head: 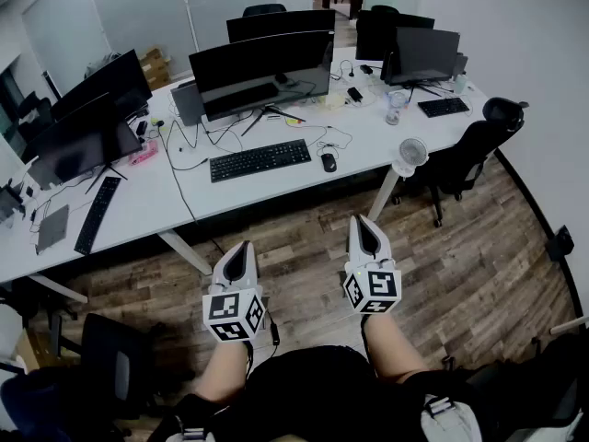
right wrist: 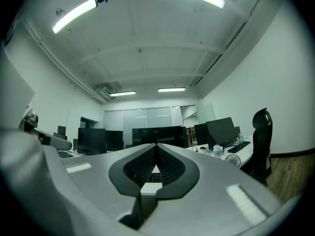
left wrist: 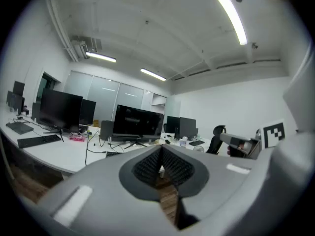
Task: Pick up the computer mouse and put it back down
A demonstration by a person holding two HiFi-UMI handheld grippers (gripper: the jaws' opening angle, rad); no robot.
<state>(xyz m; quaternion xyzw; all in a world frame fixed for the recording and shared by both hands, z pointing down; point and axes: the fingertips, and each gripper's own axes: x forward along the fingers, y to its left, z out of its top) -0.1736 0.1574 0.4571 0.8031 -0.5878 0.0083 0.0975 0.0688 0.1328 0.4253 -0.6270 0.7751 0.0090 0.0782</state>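
Note:
A black computer mouse (head: 329, 162) lies on the white desk (head: 276, 187), just right of a black keyboard (head: 260, 160). Both grippers hang over the wooden floor, well short of the desk, held by the person's forearms. My left gripper (head: 242, 246) is shut with nothing between its jaws; its tips meet in the left gripper view (left wrist: 160, 147). My right gripper (head: 365, 220) is shut and empty too, its jaws closed to a point in the right gripper view (right wrist: 156, 145). Each gripper points roughly level towards the desk.
A wide curved monitor (head: 262, 69) stands behind the keyboard, with more monitors (head: 87, 118) to the left and at the back right. A small white fan (head: 411, 154) sits at the desk's front right corner, next to a black office chair (head: 469, 153). A desk leg (head: 187, 251) slants down ahead of the left gripper.

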